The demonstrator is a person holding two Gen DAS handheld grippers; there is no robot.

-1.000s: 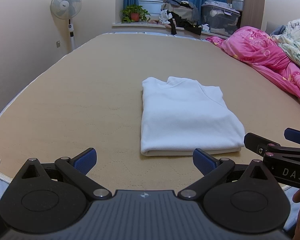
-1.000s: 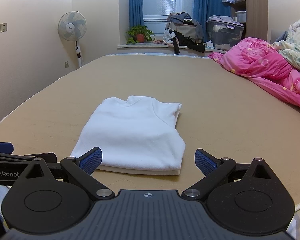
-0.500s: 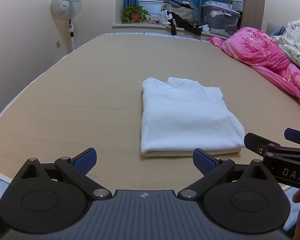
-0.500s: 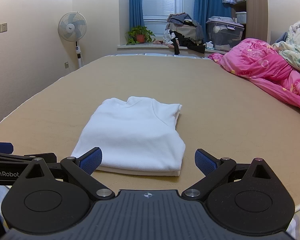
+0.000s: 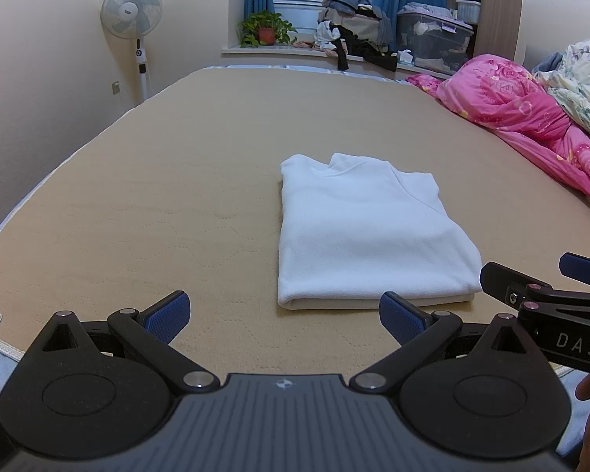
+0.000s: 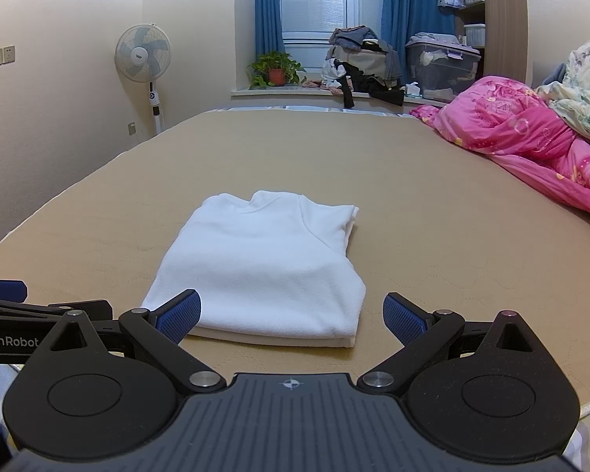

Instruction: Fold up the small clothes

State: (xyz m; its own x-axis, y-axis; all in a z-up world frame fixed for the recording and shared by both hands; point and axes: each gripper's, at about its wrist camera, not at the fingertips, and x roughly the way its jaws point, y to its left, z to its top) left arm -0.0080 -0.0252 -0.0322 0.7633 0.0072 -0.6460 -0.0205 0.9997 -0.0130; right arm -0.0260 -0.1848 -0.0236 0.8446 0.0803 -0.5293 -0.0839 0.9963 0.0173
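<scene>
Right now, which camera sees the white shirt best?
The left wrist view: the whole folded shirt shows, with every edge clear on the bed. In the right wrist view the shirt sits closer, but a blue finger of the right gripper hides its near left corner.

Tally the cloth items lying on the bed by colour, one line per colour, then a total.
White: 1, the folded white garment
Pink: 1, the pink quilt
Floral cream: 1, the floral quilt
Total: 3, all on the tan mattress.
</scene>
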